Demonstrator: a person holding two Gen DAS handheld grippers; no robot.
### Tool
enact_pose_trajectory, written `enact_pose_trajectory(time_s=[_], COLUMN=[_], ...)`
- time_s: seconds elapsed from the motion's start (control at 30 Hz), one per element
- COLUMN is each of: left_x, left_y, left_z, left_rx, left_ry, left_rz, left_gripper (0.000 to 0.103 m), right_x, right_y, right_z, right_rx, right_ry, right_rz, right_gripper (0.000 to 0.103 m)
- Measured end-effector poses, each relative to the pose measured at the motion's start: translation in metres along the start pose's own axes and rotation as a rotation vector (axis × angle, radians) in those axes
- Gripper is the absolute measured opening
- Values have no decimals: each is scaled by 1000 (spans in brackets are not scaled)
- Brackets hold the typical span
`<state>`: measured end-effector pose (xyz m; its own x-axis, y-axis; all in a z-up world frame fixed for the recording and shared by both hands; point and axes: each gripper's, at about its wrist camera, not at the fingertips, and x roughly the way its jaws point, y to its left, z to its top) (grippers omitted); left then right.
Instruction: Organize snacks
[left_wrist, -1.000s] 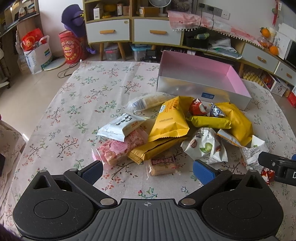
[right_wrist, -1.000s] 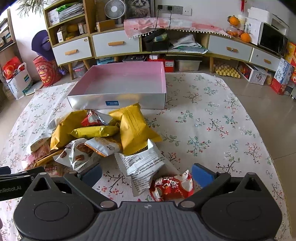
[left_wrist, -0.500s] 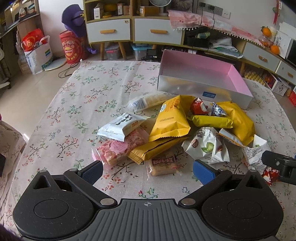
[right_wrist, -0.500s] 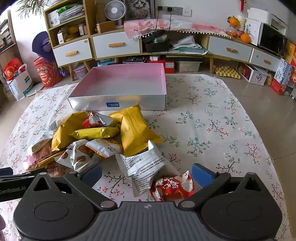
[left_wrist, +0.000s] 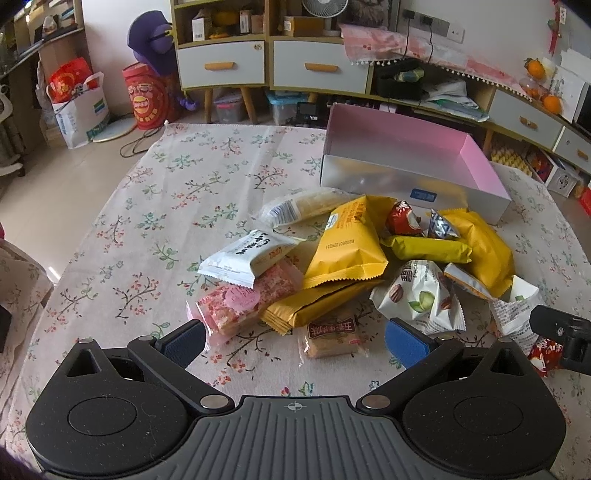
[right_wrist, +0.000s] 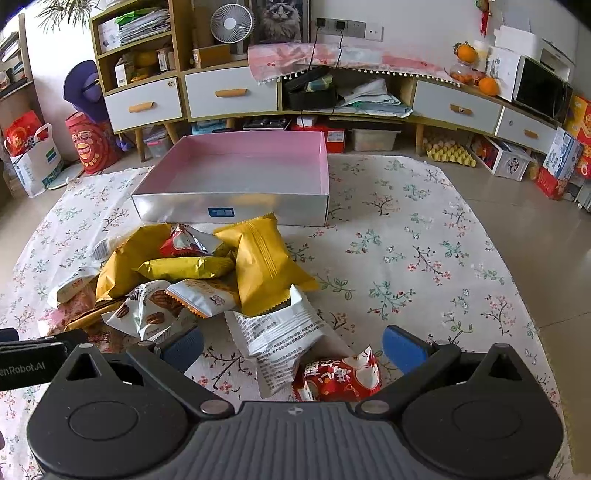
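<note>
A heap of snack packets lies on the flowered tablecloth in front of an empty pink-lined silver box (left_wrist: 413, 184) (right_wrist: 236, 206). My left gripper (left_wrist: 295, 341) stands open near the table's front, with a small brown cake packet (left_wrist: 332, 336) between its blue pads and a pink wafer packet (left_wrist: 240, 302) by the left pad. My right gripper (right_wrist: 291, 345) is open too, around a red packet (right_wrist: 338, 376) and the end of a white printed packet (right_wrist: 280, 336). Yellow packets (left_wrist: 351, 247) (right_wrist: 266, 262) and a nut packet (left_wrist: 421, 299) fill the middle.
Bare flowered tablecloth (right_wrist: 424, 258) stretches right of the heap and left of it (left_wrist: 147, 221). Behind the table stand low cabinets with drawers (right_wrist: 229, 92), storage bins and bags on the floor. The right gripper's body (left_wrist: 561, 332) shows at the left wrist view's right edge.
Both views have shifted slightly, the heap and box sitting a little farther off than a second ago. Nothing was grasped; both grippers stay open.
</note>
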<state>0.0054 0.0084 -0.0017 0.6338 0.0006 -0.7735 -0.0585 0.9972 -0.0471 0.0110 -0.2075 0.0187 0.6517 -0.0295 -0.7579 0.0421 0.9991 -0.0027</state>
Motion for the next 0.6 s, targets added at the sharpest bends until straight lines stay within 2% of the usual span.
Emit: enact_pose_trajectory(time_s=[0.17, 0.33, 0.6], left_x=[0, 1, 4], left_y=[1, 1, 3], left_z=[1, 0, 0], left_rx=[-4, 19, -3], left_ry=[-26, -27, -5], left_rz=[5, 43, 30], left_gripper=[103, 103, 103], right_x=[1, 0, 3], right_y=[2, 2, 1], right_z=[0, 0, 2], right_rx=[-14, -16, -19], right_ry=[-4, -2, 12], right_rz=[-9, -7, -10], right_gripper=[88, 88, 88])
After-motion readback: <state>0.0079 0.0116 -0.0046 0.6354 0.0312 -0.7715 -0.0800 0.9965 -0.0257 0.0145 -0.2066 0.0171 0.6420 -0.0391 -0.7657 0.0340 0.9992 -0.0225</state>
